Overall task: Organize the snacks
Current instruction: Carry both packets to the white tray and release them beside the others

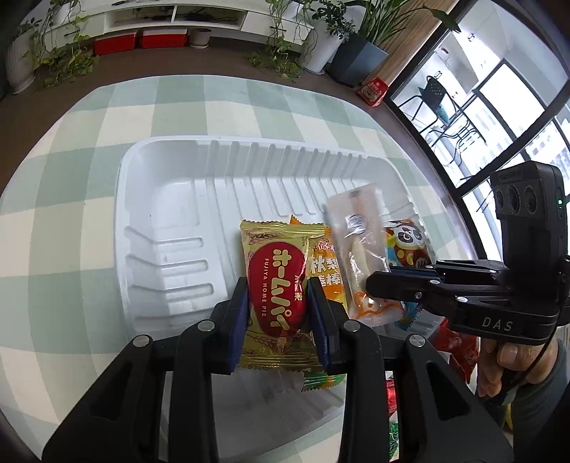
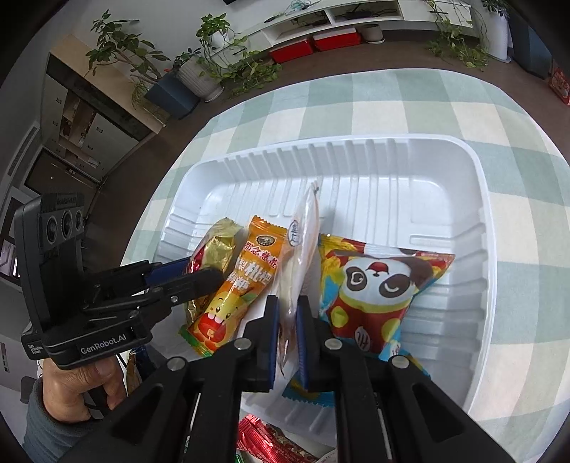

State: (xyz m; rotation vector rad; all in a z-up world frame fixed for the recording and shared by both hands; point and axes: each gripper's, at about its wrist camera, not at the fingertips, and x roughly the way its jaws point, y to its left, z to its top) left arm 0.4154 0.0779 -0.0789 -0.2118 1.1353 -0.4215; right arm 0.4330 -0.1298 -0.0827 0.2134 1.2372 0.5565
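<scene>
A white ribbed tray [image 1: 171, 192] [image 2: 445, 171] lies on the checked tablecloth. My left gripper [image 1: 278, 288] [image 2: 205, 270] is shut on a gold and red Home Pie packet [image 1: 278, 285] [image 2: 217, 245], low over the tray's near side. My right gripper [image 2: 286, 306] [image 1: 372, 281] is shut on a clear wrapped snack [image 2: 302, 242] [image 1: 356, 242], held upright on edge. In the tray between them lies an orange candy packet [image 1: 326, 270] [image 2: 235, 288]. A panda packet [image 2: 374, 288] [image 1: 408, 245] lies in the tray on the right.
Red and green wrapped snacks [image 2: 267, 441] [image 1: 456, 345] lie outside the tray's near rim. A hand [image 1: 513, 359] [image 2: 78, 384] grips each tool. Potted plants [image 1: 320, 39] and a white shelf [image 1: 171, 17] stand on the floor beyond the table [image 1: 53, 167].
</scene>
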